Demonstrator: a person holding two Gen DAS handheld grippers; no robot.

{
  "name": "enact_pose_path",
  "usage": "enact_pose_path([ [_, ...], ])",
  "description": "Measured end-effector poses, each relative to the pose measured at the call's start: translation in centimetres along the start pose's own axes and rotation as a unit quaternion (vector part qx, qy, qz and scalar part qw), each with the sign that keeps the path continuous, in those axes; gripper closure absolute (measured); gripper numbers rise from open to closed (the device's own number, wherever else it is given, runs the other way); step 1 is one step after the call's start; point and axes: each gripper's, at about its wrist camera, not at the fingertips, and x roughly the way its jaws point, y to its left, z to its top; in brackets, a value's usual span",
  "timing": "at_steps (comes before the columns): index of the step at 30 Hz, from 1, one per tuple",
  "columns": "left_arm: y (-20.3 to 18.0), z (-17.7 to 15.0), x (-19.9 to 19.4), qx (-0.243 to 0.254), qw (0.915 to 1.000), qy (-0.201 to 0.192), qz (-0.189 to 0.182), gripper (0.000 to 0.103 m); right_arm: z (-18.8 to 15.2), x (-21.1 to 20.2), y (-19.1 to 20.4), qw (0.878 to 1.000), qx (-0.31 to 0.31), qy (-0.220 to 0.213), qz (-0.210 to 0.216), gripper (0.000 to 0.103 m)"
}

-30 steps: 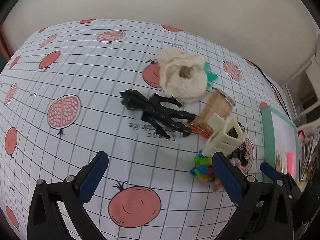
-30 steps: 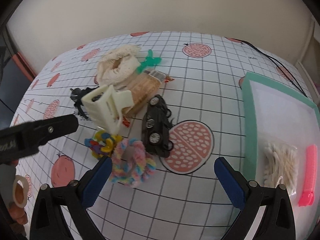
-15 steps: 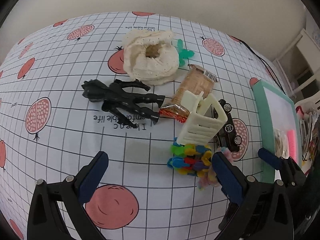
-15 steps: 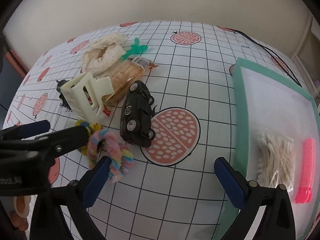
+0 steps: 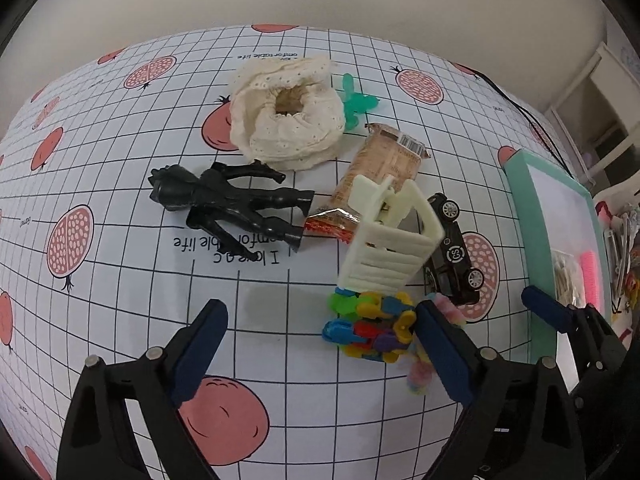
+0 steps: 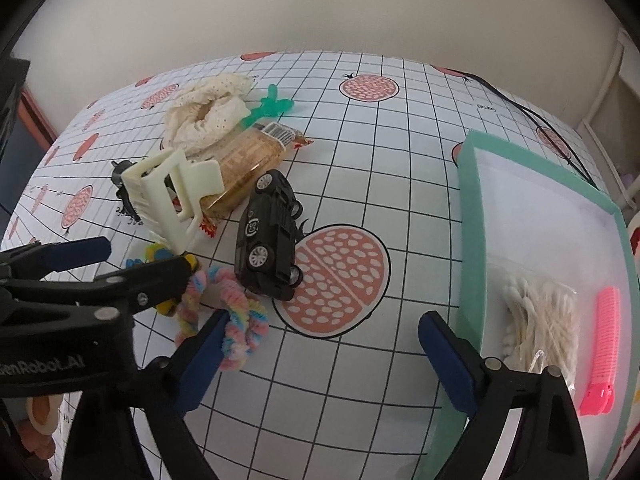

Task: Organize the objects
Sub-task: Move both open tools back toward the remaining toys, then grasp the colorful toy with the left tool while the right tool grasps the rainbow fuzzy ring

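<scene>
A pile lies on the pomegranate-print tablecloth: black figure [image 5: 232,204], cream lace scrunchie [image 5: 288,120], green clip [image 5: 356,100], cracker packet [image 5: 384,172], cream hair claw [image 5: 392,236], black toy car [image 5: 452,248], colourful plastic links [image 5: 372,324] and pastel scrunchie [image 6: 240,320]. My left gripper [image 5: 320,344] is open, its right finger beside the links. My right gripper [image 6: 326,364] is open and holds nothing; its left finger touches the pastel scrunchie, and the car [image 6: 272,236] sits ahead of it.
A teal tray [image 6: 472,220] at the right holds a bag of cotton swabs [image 6: 536,328] and a pink comb [image 6: 604,344]. A black cable [image 6: 532,116] runs along the table's far right. The wall stands behind the table. The left gripper [image 6: 148,258] crosses the right wrist view.
Both grippers have moved in toward the pile. The left one swung right until the links sat by its right finger. The right one came forward to the pastel scrunchie.
</scene>
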Motion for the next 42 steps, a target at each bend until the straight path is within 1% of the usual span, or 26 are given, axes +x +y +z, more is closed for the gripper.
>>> enact_pose_path([
  [3,-0.1,0.0,-0.1,0.004,1.0,-0.002,0.003,0.009,-0.1,-0.3,0.3,1.0,-0.015,-0.006,-0.015,0.008],
  [6,-0.2,0.0,-0.1,0.004,1.0,-0.002,-0.005,0.014,0.0,-0.8,0.4,0.999,-0.032,-0.018,-0.03,0.008],
  [8,-0.2,0.0,-0.1,0.004,1.0,-0.001,-0.005,0.014,0.1,-1.2,0.5,0.998,-0.041,-0.025,-0.036,0.008],
  [9,-0.3,0.0,0.0,0.006,1.0,0.001,-0.001,0.016,0.0,-1.3,0.6,0.998,-0.045,-0.029,-0.039,0.008],
  [10,-0.4,0.0,0.2,0.01,0.9999,0.004,0.002,0.02,0.1,-1.4,0.6,0.997,-0.05,-0.032,-0.042,0.008],
  [13,-0.4,-0.2,0.8,0.014,0.9997,0.017,0.011,0.027,0.2,-1.6,1.0,0.996,-0.068,-0.04,-0.047,0.013],
  [14,-0.3,-0.2,0.8,0.012,0.9997,0.019,0.011,0.028,0.1,-1.7,1.3,0.995,-0.076,-0.043,-0.051,0.017],
  [17,-0.1,-0.2,0.8,0.011,0.9996,0.02,0.014,0.03,0.0,-2.0,2.0,0.992,-0.097,-0.052,-0.06,0.021],
  [19,0.0,-0.2,0.8,0.01,0.9996,0.02,0.015,0.03,0.0,-2.1,2.3,0.991,-0.105,-0.058,-0.061,0.025],
  [20,0.0,-0.2,0.8,0.011,0.9996,0.02,0.016,0.03,0.0,-2.2,2.4,0.99,-0.109,-0.061,-0.061,0.029],
  [22,0.0,-0.2,0.8,0.013,0.9996,0.019,0.017,0.03,0.0,-2.3,2.7,0.99,-0.114,-0.064,-0.057,0.033],
  [24,0.0,-0.2,0.8,0.014,0.9996,0.019,0.017,0.03,-0.1,-2.1,2.9,0.99,-0.115,-0.061,-0.052,0.041],
  [26,-0.1,-0.2,0.8,0.012,0.9996,0.019,0.017,0.031,-0.1,-1.9,3.1,0.991,-0.116,-0.055,-0.043,0.047],
  [32,-0.3,-0.1,0.9,0.015,0.9995,0.019,0.021,0.031,-0.4,-1.4,2.9,0.994,-0.1,-0.036,-0.009,0.049],
  [33,-0.4,-0.1,0.9,0.016,0.9995,0.019,0.022,0.031,-0.4,-1.2,2.8,0.995,-0.097,-0.031,-0.004,0.052],
  [35,-0.5,-0.1,1.0,0.018,0.9994,0.019,0.024,0.031,-0.5,-0.8,2.8,0.995,-0.093,-0.022,0.006,0.055],
  [40,-1.0,-0.2,1.2,0.027,0.999,0.019,0.029,0.031,-0.8,-0.2,2.7,0.996,-0.086,-0.009,0.018,0.066],
  [42,-1.1,-0.2,1.3,0.028,0.999,0.019,0.03,0.031,-0.8,-0.2,2.5,0.996,-0.082,-0.006,0.025,0.072],
])
